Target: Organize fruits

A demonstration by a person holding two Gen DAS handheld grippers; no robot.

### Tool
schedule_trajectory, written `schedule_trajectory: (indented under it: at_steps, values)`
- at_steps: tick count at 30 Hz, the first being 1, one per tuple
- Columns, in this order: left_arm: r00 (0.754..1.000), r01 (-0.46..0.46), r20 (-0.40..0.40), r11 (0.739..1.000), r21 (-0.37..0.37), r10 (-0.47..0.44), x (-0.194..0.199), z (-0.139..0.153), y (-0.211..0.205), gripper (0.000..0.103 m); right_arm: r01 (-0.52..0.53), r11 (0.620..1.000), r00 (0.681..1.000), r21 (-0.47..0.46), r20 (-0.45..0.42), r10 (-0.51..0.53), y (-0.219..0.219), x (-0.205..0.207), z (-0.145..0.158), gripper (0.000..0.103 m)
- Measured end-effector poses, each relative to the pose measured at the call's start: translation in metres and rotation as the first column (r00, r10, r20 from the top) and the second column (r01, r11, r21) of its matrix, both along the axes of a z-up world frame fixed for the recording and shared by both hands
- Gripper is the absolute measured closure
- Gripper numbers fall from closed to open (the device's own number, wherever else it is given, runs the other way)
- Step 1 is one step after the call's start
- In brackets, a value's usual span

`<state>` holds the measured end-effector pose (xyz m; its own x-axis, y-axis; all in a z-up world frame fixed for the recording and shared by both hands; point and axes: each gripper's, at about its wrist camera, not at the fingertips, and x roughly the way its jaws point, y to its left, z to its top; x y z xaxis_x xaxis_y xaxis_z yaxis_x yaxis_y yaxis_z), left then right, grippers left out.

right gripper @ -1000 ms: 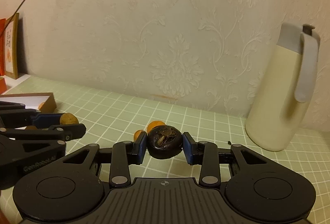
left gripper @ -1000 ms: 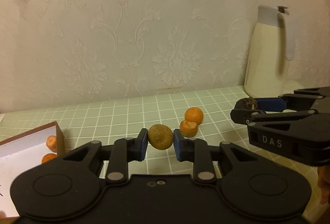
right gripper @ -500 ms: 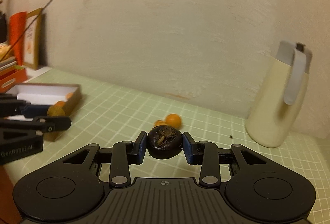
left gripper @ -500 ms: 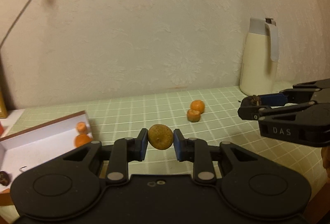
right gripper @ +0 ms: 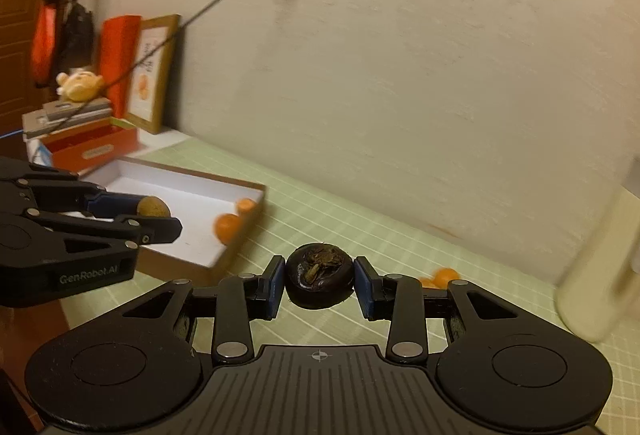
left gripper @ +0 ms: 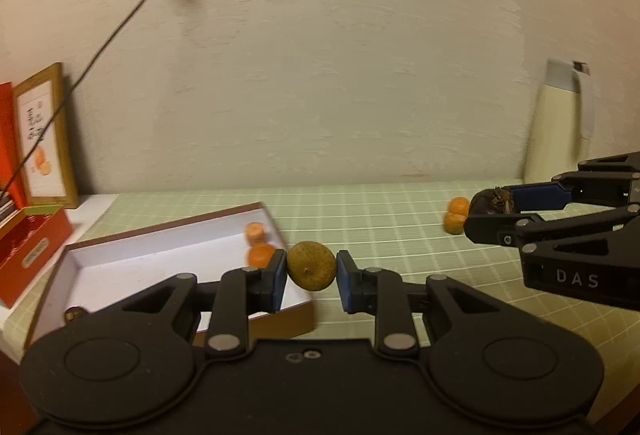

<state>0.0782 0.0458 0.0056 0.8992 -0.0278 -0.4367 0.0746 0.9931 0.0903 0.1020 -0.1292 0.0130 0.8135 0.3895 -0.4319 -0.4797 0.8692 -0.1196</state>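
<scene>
Since a second ago both carried fruits have travelled away from the wall and leftward, so the open box (left gripper: 120, 263) now fills the lower left of the left wrist view, where before only its corner showed. The left hand-held gripper (left gripper: 311, 273) is clamped on a yellow-brown fruit (left gripper: 311, 266), held above the box's near right corner. The right hand-held gripper (right gripper: 319, 281) is closed on a dark, wrinkled fruit (right gripper: 319, 277) over the green checked tabletop (right gripper: 340, 219), right of the box and apart from it. Two small oranges (left gripper: 258, 243) lie inside the box against its right wall, and two more oranges (left gripper: 456, 215) sit on the tabletop at the right of the frame, just beyond the right gripper's tips, with a cream jug (left gripper: 560, 123) behind. The step in hand looks like carrying to the box. Next, the left hand should move a little further over the white floor, lower, and open; the right must travel further left before releasing.
</scene>
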Motion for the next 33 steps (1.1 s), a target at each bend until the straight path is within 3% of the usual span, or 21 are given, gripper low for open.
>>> schedule_trajectory:
  at_steps: [13, 33]
  values:
    - [0.988, -0.14, 0.068, 0.99, -0.018, 0.141, -0.008, 0.011, 0.055, 0.086, -0.097, 0.993, 0.995, 0.064, 0.044, 0.094, 0.053, -0.002, 0.015, 0.066]
    - [0.948, -0.306, 0.078, 0.951, -0.047, 0.309, 0.008, 0.021, 0.126, 0.086, -0.211, 0.973, 0.977, 0.095, 0.057, 0.206, 0.128, 0.021, 0.018, 0.066]
